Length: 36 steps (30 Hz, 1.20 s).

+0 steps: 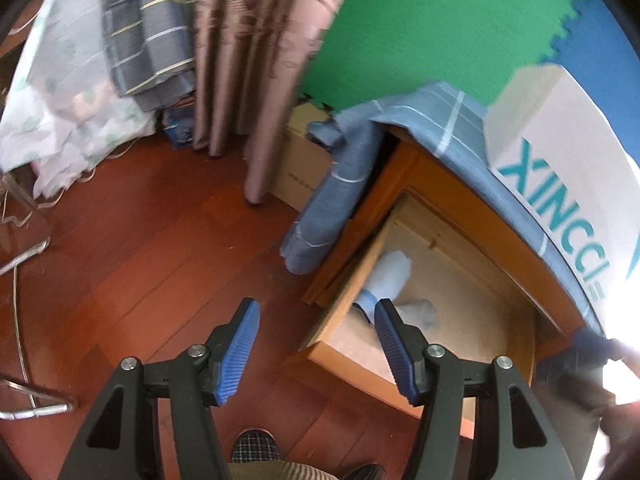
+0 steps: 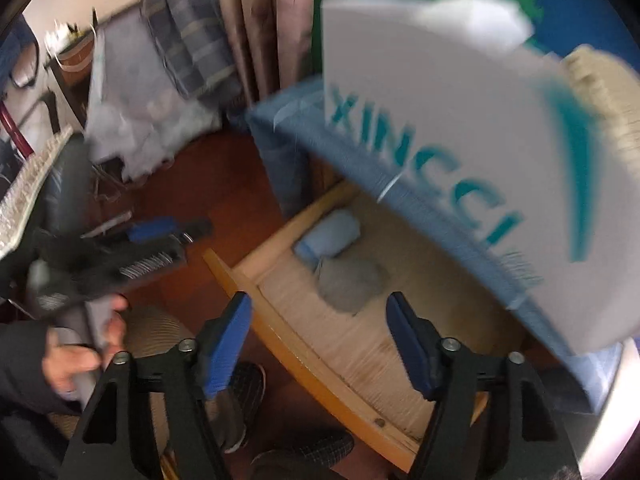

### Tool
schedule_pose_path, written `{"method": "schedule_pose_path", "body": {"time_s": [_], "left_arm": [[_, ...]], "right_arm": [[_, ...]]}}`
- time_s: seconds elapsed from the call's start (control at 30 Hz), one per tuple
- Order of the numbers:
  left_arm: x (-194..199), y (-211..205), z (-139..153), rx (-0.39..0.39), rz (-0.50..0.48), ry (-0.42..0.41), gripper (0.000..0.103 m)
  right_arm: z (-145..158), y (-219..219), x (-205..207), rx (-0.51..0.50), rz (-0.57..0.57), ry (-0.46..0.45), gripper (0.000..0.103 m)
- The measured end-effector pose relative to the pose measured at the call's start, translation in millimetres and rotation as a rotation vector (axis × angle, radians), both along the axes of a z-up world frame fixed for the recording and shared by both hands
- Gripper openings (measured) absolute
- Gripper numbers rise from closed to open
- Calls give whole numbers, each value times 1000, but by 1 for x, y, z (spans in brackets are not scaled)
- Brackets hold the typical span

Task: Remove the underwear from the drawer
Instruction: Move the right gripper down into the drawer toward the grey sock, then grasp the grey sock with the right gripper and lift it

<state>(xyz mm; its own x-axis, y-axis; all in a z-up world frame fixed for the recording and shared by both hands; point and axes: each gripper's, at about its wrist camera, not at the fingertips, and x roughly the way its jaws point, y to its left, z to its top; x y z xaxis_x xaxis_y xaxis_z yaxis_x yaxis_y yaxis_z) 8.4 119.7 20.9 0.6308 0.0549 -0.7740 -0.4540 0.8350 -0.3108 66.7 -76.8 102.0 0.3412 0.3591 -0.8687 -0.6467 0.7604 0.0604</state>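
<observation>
While both my tongs gape empty, the drawer [image 2: 320,364] stands open. Rolled underwear [image 2: 332,234] lies inside.

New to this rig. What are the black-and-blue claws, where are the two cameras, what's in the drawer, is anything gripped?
No robot here: a person carries a hand-held two-finger gripper in each hand, each with a fisheye camera looking along its fingers. One picture is from the left gripper, the other from the right gripper. Both look down at an open wooden drawer. Inside lie a rolled light-blue garment and a grey garment. Above, a blue cloth covers the cabinet, with a white box on top. Both grippers stand open, holding nothing.
</observation>
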Motion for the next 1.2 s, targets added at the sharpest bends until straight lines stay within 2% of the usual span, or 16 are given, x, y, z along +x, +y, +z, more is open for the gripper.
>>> {"method": "schedule_pose_path", "body": {"time_s": [0.13, 0.37, 0.5, 0.7, 0.9, 1.03, 1.2], "left_arm": [[-1, 6, -5, -37, 7, 4, 61], [2, 9, -9, -74, -9, -6, 61], [1, 14, -11, -106, 5, -13, 61], [2, 17, -14, -133, 5, -20, 61], [3, 18, -15, -144, 0, -18, 61], [5, 18, -18, -158, -10, -11, 61], [9, 17, -20, -156, -17, -8, 61]], "right_arm": [[-45, 22, 22, -61, 9, 99, 63], [-93, 52, 57, -153, 56, 133, 63], [-118, 69, 66, -219, 125, 141, 63], [-150, 84, 79, -280, 241, 169, 64], [-175, 97, 82, -361, 343, 153, 64], [-187, 105, 86, -377, 374, 145, 70], [-202, 102, 96, -383, 362, 151, 70]]}}
